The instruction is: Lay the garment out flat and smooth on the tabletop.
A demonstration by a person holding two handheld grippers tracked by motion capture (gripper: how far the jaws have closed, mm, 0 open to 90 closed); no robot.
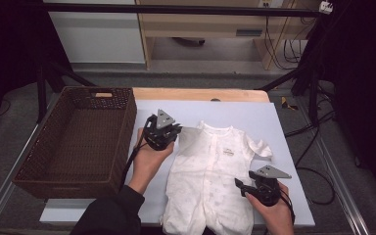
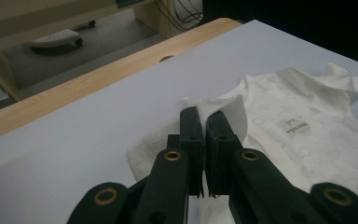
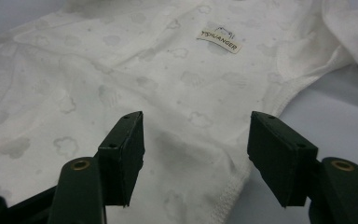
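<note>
Wicker basket (image 1: 78,142) holds nothing; left gripper (image 2: 205,119) pinches the romper's (image 1: 210,176) sleeve (right gripper (image 3: 196,140) gapes over it)

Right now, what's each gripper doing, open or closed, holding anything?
Left gripper: closed on the sleeve of the baby suit.
Right gripper: open, holding nothing, over the suit's side edge.

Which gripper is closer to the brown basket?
The left gripper, just beside the basket, pinching the baby suit sleeve. The right gripper hovers open at the suit's far side.
</note>
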